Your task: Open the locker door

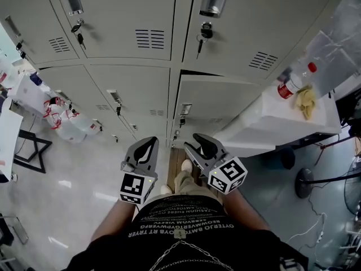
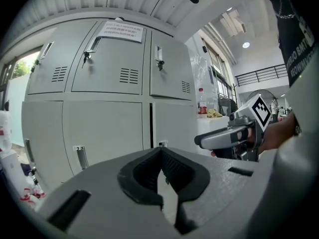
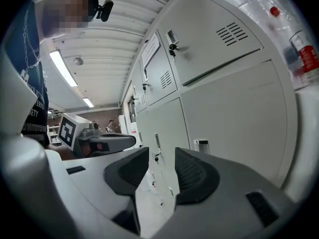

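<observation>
Nearest is the person's dark printed shirt (image 1: 186, 230), and just beyond it both grippers are held at waist height, pointing at the bank of grey lockers. The left gripper (image 1: 149, 145) has its jaw tips pressed together with nothing between them. The right gripper (image 1: 193, 141) has its jaws standing apart, and only the floor and locker fronts show through the gap. Neither touches anything, so the reach for the door looks not yet begun. The likeliest target is the lower locker door (image 1: 225, 103) just ahead of the right gripper. Its small recessed handle (image 1: 185, 109) sits by the door's left edge, next to the seam with the neighbouring door. A dark gap runs along this door's top edge, though whether it is already unlatched cannot be told. To do the step well, the right gripper, already open, should go forward and low and set its pads squarely on either side of the handle. It should then close firmly and pull straight back along the door's swing, with the left gripper kept clear. Farther off, a key (image 1: 206, 33) hangs in an upper locker. To the right, a white table (image 1: 265, 129) carries a red-capped bottle (image 1: 290, 83) and a yellow cloth (image 1: 306, 101), near enough for a swinging door to meet.
</observation>
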A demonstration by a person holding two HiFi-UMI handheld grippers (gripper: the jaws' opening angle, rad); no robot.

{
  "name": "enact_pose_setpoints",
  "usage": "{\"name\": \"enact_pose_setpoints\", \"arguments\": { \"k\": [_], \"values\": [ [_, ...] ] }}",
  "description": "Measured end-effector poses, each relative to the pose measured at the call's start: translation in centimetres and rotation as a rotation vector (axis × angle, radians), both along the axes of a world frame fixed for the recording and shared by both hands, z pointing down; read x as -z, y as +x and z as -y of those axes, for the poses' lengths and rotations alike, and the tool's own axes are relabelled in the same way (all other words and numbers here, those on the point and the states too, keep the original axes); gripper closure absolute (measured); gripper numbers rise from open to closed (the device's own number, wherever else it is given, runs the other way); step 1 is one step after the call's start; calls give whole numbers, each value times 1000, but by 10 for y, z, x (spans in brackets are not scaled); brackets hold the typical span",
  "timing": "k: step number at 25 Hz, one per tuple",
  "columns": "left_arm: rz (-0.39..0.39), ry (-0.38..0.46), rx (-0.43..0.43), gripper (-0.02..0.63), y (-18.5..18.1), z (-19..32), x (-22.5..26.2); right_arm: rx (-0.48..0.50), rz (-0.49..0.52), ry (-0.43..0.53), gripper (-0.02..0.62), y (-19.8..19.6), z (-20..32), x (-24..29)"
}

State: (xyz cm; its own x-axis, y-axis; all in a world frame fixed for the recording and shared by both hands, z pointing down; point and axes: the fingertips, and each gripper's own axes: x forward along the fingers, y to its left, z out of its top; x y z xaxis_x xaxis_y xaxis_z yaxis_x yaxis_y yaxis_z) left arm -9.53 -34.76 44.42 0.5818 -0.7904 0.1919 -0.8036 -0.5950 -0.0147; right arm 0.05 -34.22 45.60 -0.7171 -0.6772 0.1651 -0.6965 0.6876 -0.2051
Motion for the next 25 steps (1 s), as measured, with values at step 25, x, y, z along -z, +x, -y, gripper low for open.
{"name": "enact_pose_setpoints", "arguments": {
  "k": [25],
  "values": [
    [27, -47, 87, 613, 7, 96, -12, 32, -68, -141, 396, -15, 120, -56]
  ]
}}
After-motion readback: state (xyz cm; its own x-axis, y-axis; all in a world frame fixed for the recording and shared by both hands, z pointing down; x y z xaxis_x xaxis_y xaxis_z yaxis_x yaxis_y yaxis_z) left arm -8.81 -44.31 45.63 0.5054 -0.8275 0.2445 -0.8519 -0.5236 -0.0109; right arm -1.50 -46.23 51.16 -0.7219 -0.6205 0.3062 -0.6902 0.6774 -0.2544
